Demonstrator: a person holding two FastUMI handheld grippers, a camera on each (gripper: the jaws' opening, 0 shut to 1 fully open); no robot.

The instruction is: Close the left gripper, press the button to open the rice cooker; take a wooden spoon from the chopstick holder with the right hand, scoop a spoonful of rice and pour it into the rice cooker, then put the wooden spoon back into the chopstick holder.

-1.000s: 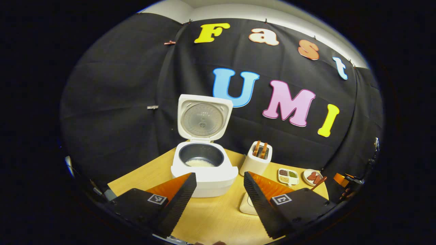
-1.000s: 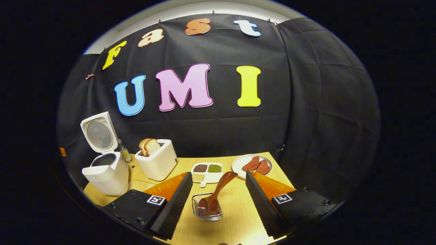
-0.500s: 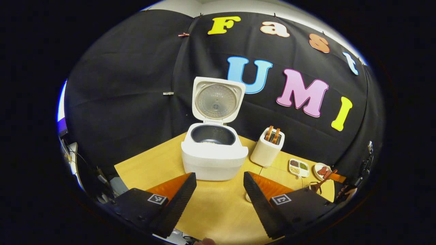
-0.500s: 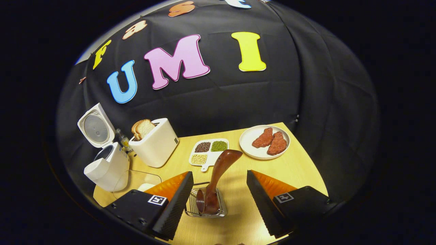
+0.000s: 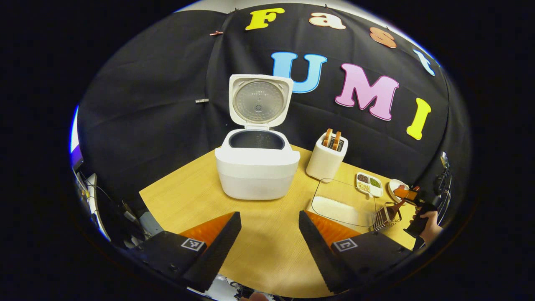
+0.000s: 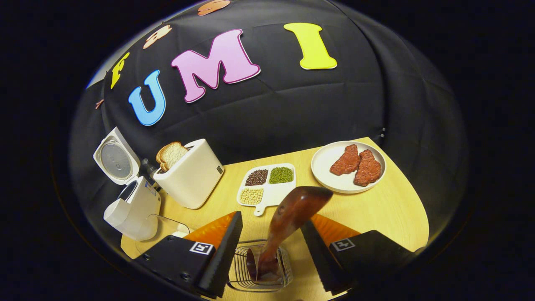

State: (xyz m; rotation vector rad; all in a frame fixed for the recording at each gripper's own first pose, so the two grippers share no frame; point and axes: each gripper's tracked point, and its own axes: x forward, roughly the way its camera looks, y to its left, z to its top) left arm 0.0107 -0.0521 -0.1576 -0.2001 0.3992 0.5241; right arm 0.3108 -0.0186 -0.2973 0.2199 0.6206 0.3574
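In the left gripper view, the left gripper (image 5: 269,246) is seen held above the near part of the wooden table (image 5: 188,196), its fingers spread wide apart with nothing between them. Straight ahead of it the rice cooker (image 5: 257,171) is seen standing on the table with its lid (image 5: 260,101) raised upright, so the dark inner pot is exposed. To the right of the cooker a white toaster (image 5: 327,158) with slices of bread in its slots is placed, and nearer the gripper a clear glass dish (image 5: 342,205) holding a layer of rice is set on the table. At the far right edge of that view a hand (image 5: 428,228) is seen around the grip of the other gripper, beside the wire basket (image 5: 386,215).

In the right gripper view, the right gripper (image 6: 271,251) is lowered over the wire basket (image 6: 240,274), its fingers held apart on either side of the wooden spoon (image 6: 292,213). The spoon is stood in the basket with its bowl down and its handle leaning up and to the right, close against the right finger; whether it is touched cannot be told. Beyond it a white divided tray (image 6: 267,186) of beans and a plate (image 6: 324,167) with two pieces of reddish meat are laid on the table. The toaster (image 6: 190,175) and the open rice cooker (image 6: 131,207) are seen to the left.
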